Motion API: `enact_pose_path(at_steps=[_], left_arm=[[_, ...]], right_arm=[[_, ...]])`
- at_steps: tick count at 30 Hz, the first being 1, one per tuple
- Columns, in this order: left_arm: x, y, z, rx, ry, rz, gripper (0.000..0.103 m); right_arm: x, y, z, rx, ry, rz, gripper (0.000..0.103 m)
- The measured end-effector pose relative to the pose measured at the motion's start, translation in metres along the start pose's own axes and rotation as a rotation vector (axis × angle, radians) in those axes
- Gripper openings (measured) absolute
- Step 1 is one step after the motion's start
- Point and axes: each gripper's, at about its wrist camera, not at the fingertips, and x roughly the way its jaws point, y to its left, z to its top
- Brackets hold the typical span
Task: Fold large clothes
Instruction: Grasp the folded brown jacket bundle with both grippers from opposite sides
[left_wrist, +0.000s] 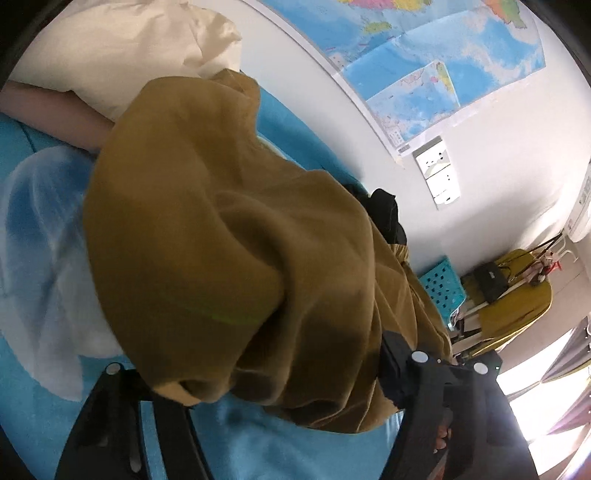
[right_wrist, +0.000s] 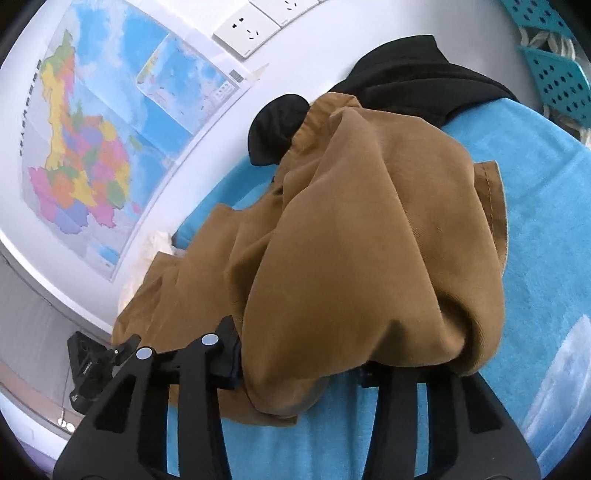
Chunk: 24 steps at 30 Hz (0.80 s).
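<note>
Both the left gripper and the right gripper pinch the brown garment, bunched mid-frame. They should draw apart evenly, spreading it flat on the blue bedcover.

- We see a bed under a bright blue cover with a pale white print on it.
- On it lies a mustard-brown garment, bunched in thick folds.
- Behind that, near the wall, lies a black garment, touching the brown one.
- A cream pillow rests at the far end.
</note>
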Motion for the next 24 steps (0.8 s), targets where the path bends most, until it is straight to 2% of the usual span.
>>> enact_pose_path(at_steps=[2,4,5,6,7,9,11,12,16,19,24], left_arm=[[0.002,0.0,0.001,0.007,0.014,-0.004,0.07],[0.006,0.002,0.003,0.013,0.034,-0.036,0.083],[0.008,0.0,0.004,0.015,0.039,-0.047,0.086],[0.009,-0.001,0.005,0.019,0.043,-0.055,0.09],[0.012,-0.004,0.006,0.024,0.05,-0.056,0.094],[0.014,-0.007,0.006,0.042,0.049,-0.039,0.094],[0.013,-0.008,0.005,0.069,0.038,-0.011,0.081],[0.011,-0.009,0.006,0.079,0.035,0.004,0.069],[0.002,-0.012,0.008,0.079,0.028,0.006,0.055],[-0.007,-0.024,0.009,0.118,0.006,0.004,0.05],[-0.022,-0.042,0.015,0.166,-0.011,-0.007,0.048]], right_arm=[[0.003,-0.006,0.002,0.056,0.001,0.038,0.059],[0.006,0.0,0.004,0.038,0.011,0.032,0.067],[0.009,0.004,0.004,0.024,0.013,0.029,0.074],[0.011,0.007,0.004,0.01,0.016,0.016,0.075],[0.013,0.008,0.004,0.0,0.012,0.0,0.075],[0.015,0.002,0.004,0.005,0.013,-0.002,0.047],[0.013,-0.004,0.005,0.014,0.031,0.029,0.039],[0.012,-0.001,0.006,-0.001,0.034,0.029,0.035],[-0.001,0.019,0.013,-0.07,-0.002,0.072,0.026],[-0.013,0.036,0.02,-0.129,-0.027,0.085,0.024],[-0.03,0.063,0.029,-0.222,-0.057,0.103,0.023]])
